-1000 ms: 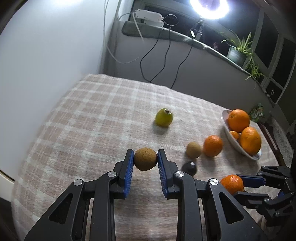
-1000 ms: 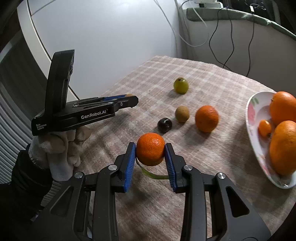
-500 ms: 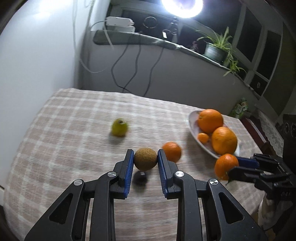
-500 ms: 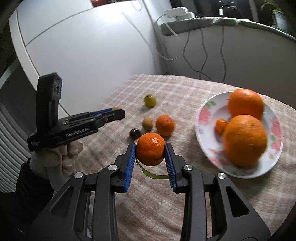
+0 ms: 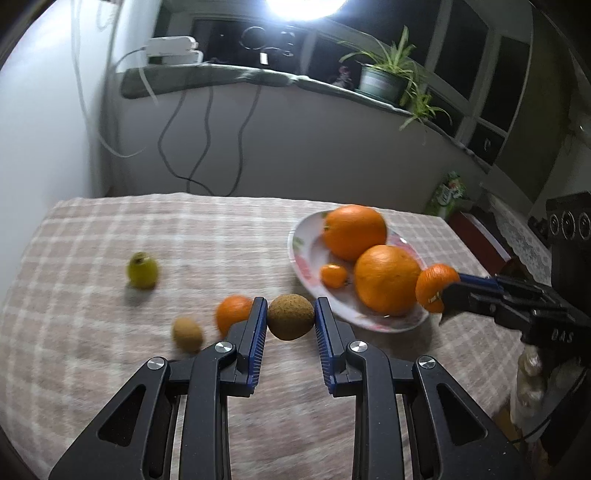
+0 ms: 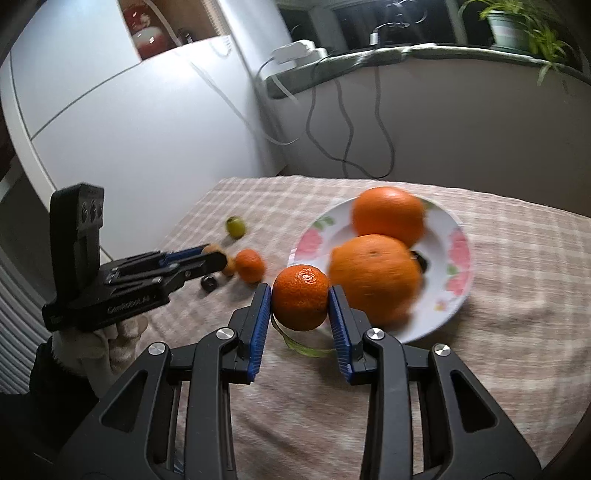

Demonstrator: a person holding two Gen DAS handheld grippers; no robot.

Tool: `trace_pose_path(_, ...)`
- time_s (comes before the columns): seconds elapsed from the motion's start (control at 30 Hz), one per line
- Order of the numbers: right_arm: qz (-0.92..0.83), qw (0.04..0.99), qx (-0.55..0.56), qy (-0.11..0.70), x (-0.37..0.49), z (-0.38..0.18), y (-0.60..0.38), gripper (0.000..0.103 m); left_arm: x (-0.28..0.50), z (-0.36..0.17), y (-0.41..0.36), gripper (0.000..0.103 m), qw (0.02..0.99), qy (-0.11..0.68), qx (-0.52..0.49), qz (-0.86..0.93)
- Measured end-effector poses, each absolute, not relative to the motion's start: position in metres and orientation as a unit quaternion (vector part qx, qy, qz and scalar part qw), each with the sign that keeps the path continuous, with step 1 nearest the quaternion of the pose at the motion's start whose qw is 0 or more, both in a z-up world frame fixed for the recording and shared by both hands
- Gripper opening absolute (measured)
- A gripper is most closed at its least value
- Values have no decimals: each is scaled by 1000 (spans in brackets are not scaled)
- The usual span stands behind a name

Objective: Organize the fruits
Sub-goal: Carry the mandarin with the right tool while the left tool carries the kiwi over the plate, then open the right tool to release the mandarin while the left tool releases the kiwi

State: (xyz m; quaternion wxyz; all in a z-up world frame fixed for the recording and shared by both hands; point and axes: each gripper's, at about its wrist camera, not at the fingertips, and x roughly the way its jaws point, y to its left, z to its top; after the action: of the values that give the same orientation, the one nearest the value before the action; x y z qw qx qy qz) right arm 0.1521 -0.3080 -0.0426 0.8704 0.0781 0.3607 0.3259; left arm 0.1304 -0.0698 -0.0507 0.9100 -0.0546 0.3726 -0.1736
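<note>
My left gripper (image 5: pixel 290 318) is shut on a brown kiwi (image 5: pixel 290 316), held above the checked tablecloth just left of the white flowered plate (image 5: pixel 303 258). The plate holds two big oranges (image 5: pixel 354 232) and a tiny orange fruit (image 5: pixel 333 275). My right gripper (image 6: pixel 300 303) is shut on a mandarin (image 6: pixel 300 302) with a green strip hanging under it, held at the plate's (image 6: pixel 458 251) near rim. On the cloth lie a second kiwi (image 5: pixel 187 333), a mandarin (image 5: pixel 232 313), a green fruit (image 5: pixel 142 269) and a small dark fruit (image 6: pixel 208 283).
A white wall closes the left side, and a low wall with hanging cables (image 5: pixel 207 140) and a ledge with potted plants (image 5: pixel 384 77) runs behind the table. A bright lamp (image 5: pixel 303 7) shines from above. A gloved hand (image 6: pixel 107 339) holds the left gripper.
Both grippers have carried their fruits rightward toward the plate and slightly up. The plate now looms larger in both views, and the loose fruits have slid left.
</note>
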Motion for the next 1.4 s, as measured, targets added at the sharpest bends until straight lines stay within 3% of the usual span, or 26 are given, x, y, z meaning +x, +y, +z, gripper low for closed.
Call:
trace_pose_path(0.63,279,877,125,370,199,-55,-369,33,155,-59,-121,24,899,388,-29,-200)
trace_pose_path(1.4,274,864,142,397,241,-76,-366,33,174,-69,-129,24,895,400,-22,-197)
